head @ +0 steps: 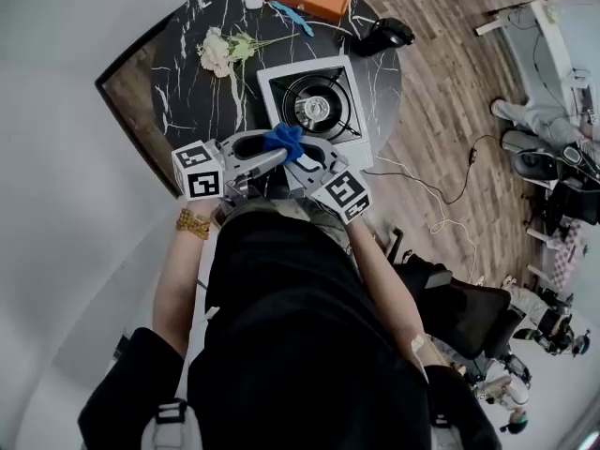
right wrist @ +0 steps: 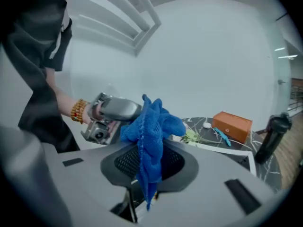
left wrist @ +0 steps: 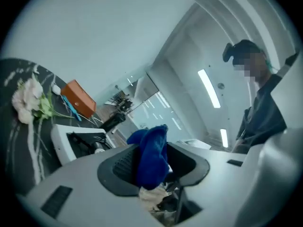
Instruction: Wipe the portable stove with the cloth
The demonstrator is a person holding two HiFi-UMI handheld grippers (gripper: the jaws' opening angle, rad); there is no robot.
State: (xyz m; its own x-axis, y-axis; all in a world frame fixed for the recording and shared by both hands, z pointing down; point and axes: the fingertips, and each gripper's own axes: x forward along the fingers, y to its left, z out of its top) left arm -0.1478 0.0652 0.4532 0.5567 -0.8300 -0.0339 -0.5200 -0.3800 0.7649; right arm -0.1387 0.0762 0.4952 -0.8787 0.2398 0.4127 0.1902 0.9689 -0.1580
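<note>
Evidently the blue cloth (right wrist: 149,131), soft, light and limp, hangs bunched by the near edge of the portable stove (head: 317,103) on the tabletop (head: 178,73); the right tool (right wrist: 150,164) pinches it narrowly; the left tool (left wrist: 154,162) stands half-wide around it, not pressing; a gathered fold looks the surest hold.

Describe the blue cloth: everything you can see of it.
The cloth is deep blue, soft and nubby like microfibre, and bunched into a crumpled wad rather than spread out. It is held in the air over the near edge of the white portable stove. It sits between both sets of tongs. The right gripper appears closed on it, with a tail hanging below. The left gripper has its tongs apart around the cloth.
</note>
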